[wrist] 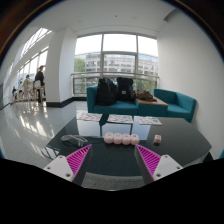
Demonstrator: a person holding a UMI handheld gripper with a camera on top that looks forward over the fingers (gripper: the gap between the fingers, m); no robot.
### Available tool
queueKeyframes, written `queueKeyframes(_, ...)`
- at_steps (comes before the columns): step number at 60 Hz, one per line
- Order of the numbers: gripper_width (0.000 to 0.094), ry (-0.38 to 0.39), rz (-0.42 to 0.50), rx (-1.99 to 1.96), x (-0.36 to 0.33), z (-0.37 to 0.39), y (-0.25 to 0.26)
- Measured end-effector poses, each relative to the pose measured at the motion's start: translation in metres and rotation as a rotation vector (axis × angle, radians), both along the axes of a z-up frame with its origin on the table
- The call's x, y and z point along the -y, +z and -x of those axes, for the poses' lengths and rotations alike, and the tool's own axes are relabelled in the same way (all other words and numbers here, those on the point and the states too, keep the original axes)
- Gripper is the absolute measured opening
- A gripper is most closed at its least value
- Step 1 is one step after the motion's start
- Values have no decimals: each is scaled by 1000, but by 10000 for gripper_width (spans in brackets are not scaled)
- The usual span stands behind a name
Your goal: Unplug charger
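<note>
- The gripper [112, 158] hung over a dark table [60, 132], its two fingers spread apart with the pink pads [76, 157] facing each other and nothing held between them.
- Just ahead of the fingers, at twelve o'clock, a row of small pale pink objects [120, 139] sat on the table top; whether these were part of a charger could not be told.
- A further small pink piece [157, 138] lay at about one o'clock, apart from the row.
- Beyond the row, printed sheets [119, 120] were spread along the far side of the table, from eleven to one o'clock.
- No plug, cable or socket could be made out, so the task's thing could not be placed with any certainty.
- In my judgement the work stood at the opening step: an approach, with no grasp yet made. The next move would call for finding the plug, then bringing the open fingers to either side of it.
- The table's far edge ran just behind the sheets; open floor [30, 120] lay at ten o'clock.
- A teal sofa [170, 103] with dark bags [106, 92] on it stood at twelve to one o'clock before tall windows [118, 55], well apart from the table.
- A person [39, 82] stood far off at ten o'clock.
- Room above the table looked free for moving forward.
</note>
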State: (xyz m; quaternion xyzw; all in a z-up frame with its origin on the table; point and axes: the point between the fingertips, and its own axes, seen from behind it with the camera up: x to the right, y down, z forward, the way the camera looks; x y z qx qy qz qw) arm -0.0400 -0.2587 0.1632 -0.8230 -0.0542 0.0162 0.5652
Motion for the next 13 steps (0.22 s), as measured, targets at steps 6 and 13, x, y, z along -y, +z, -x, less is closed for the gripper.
queueKeyframes(6, 857, 1, -12, -9, 2, 3, 6)
queueKeyframes(13, 857, -2, -15, -19, 5, 4, 10)
